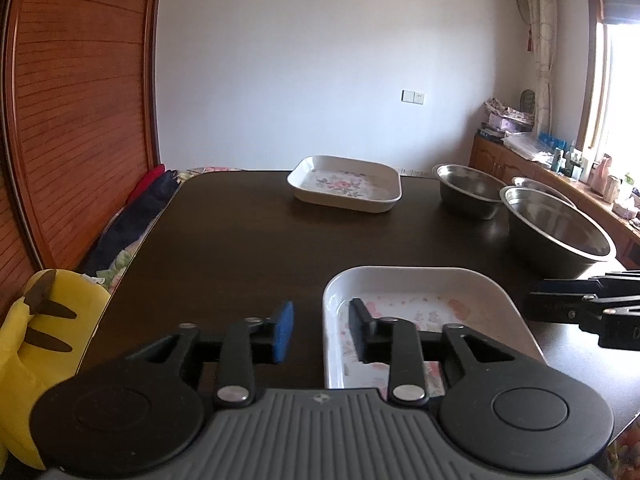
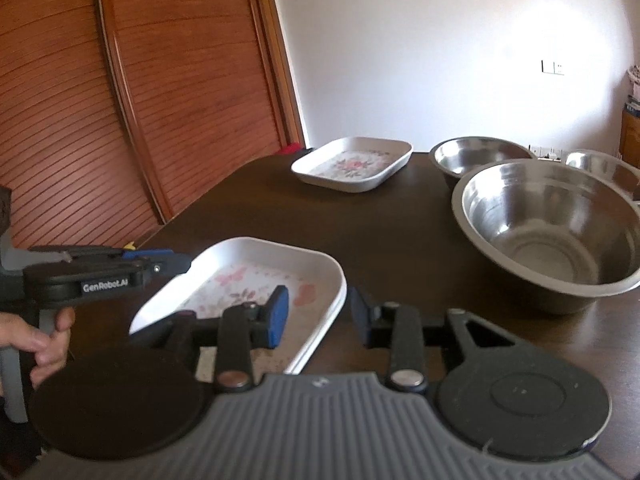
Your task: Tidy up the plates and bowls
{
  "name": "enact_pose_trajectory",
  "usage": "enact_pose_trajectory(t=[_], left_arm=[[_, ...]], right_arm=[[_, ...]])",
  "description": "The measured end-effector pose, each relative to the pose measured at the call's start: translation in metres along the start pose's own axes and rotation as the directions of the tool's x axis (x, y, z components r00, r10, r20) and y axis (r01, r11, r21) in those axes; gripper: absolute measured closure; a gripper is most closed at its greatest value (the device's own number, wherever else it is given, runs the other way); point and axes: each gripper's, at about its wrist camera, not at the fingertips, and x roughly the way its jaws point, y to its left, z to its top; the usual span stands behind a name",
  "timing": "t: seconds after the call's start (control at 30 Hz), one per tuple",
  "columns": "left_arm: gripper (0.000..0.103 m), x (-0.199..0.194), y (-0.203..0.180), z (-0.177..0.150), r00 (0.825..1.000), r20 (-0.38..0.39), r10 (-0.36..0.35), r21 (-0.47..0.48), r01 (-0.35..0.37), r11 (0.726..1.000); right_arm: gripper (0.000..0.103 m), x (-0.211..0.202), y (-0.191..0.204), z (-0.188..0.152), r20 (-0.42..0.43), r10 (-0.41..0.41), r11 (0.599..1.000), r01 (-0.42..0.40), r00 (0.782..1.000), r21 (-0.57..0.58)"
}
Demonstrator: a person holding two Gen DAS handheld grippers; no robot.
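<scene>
Dark table [image 1: 240, 240]: big steel bowl [image 2: 552, 236] near right edge, far floral plate [image 1: 344, 184] at back edge, near floral plate [image 1: 420, 300] at front edge, left gripper [image 1: 320, 332] and right gripper [image 2: 316, 312] jaws spread astride its opposite rims, not pinching.

Near tray [image 1: 420, 292] at lower centre of counter [image 1: 240, 240], second tray [image 1: 344, 184] behind it, three bowls [image 1: 560, 232] right.

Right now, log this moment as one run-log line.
left tongs: open, astride near plate left rim | right tongs: open, astride its right rim | plate: on table | far plate, three steel bowls: untouched
</scene>
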Motion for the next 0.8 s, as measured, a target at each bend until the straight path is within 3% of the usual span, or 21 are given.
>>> enact_pose_trajectory(t=[0.3, 0.4, 0.47, 0.6, 0.7, 0.77, 0.8], left_arm=[[0.003, -0.017, -0.009, 0.0, 0.997, 0.079, -0.003, 0.024, 0.001, 1.0], [0.0, -0.024, -0.013, 0.001, 0.993, 0.118, 0.007, 0.037, -0.011, 0.999], [0.0, -0.027, -0.016, 0.001, 0.991, 0.136, 0.006, 0.041, -0.012, 0.999], [0.0, -0.033, -0.02, 0.002, 0.986, 0.166, 0.007, 0.05, -0.015, 0.999], [0.0, -0.037, -0.022, 0.001, 0.982, 0.186, 0.028, 0.057, -0.039, 0.998], [0.0, -0.038, -0.023, 0.0, 0.982, 0.187, 0.025, 0.061, -0.037, 0.997], [0.0, -0.039, -0.023, 0.001, 0.982, 0.187, 0.021, 0.066, -0.034, 0.997]], right_arm=[[0.065, -0.013, 0.004, -0.009, 0.056, -0.019, 0.999, 0.021, 0.998, -0.038], [0.058, -0.018, 0.005, -0.01, 0.077, -0.029, 0.998, 0.033, 0.997, -0.052], [0.048, -0.022, 0.005, -0.01, 0.099, -0.041, 0.997, 0.048, 0.994, -0.063], [0.041, -0.028, 0.004, -0.009, 0.12, -0.048, 0.996, 0.056, 0.992, -0.064], [0.023, -0.033, 0.004, -0.008, 0.145, -0.05, 0.996, 0.061, 0.988, -0.068], [0.005, -0.038, 0.004, -0.007, 0.164, -0.049, 0.996, 0.061, 0.985, -0.07], [0.002, -0.039, 0.003, -0.007, 0.173, -0.047, 0.996, 0.06, 0.984, -0.071]])
